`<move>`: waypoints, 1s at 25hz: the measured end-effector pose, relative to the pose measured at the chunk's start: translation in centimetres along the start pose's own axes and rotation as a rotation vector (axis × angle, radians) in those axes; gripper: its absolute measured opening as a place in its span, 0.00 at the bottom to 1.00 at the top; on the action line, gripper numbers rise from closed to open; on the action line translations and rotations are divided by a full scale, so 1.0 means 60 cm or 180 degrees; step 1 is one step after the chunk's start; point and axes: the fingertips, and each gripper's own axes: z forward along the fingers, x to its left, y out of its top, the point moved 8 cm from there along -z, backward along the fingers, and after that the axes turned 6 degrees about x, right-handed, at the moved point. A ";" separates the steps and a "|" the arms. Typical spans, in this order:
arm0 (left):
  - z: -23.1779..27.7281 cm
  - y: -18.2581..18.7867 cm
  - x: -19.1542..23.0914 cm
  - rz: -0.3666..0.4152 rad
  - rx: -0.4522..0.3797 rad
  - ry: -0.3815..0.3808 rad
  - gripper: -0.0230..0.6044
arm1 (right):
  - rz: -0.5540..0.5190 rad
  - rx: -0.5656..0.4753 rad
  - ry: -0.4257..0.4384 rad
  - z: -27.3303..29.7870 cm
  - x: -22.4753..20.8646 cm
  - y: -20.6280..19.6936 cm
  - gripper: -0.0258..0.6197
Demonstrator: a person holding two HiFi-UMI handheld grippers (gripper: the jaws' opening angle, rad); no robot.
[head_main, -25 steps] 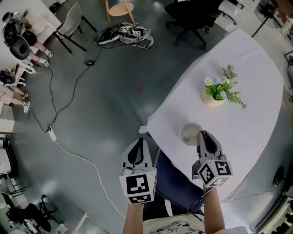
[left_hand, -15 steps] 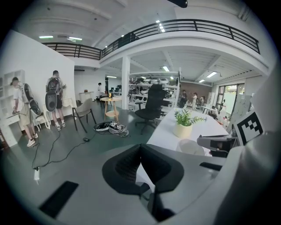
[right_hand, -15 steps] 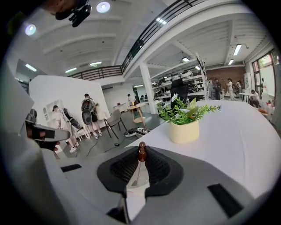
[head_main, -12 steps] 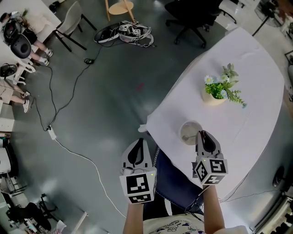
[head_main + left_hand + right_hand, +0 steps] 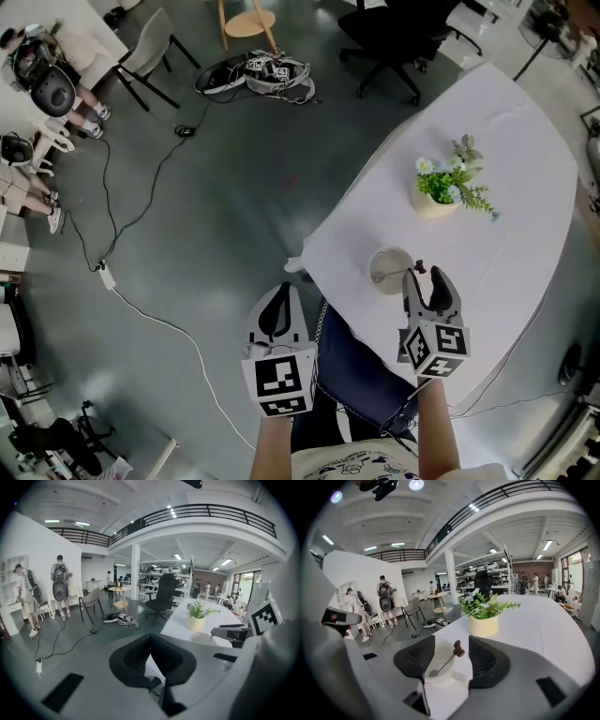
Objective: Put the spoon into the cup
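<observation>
Spoon (image 5: 446,659) resting in cup (image 5: 439,681) on desk (image 5: 525,187), right gripper (image 5: 428,277) fingers opening, spread either side of spoon without contact, left gripper (image 5: 151,636) fingers pressed together, empty.

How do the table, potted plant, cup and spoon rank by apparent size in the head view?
1. table
2. potted plant
3. cup
4. spoon: about as long as the cup is wide, but far thinner

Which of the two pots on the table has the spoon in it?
The plain pale cup near the edge of the table: the spoon leans inside it. The other, a yellowish pot, holds a leafy plant with flowers.
</observation>
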 end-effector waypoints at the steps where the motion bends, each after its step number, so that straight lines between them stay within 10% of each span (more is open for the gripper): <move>1: -0.007 0.002 0.002 -0.0005 -0.0029 0.0008 0.06 | -0.0001 -0.0067 0.0011 -0.011 0.003 0.007 0.41; 25: -0.364 0.059 0.022 0.0105 -0.0896 -0.0106 0.06 | -0.0326 -0.1320 -0.0138 -0.431 0.148 0.105 0.19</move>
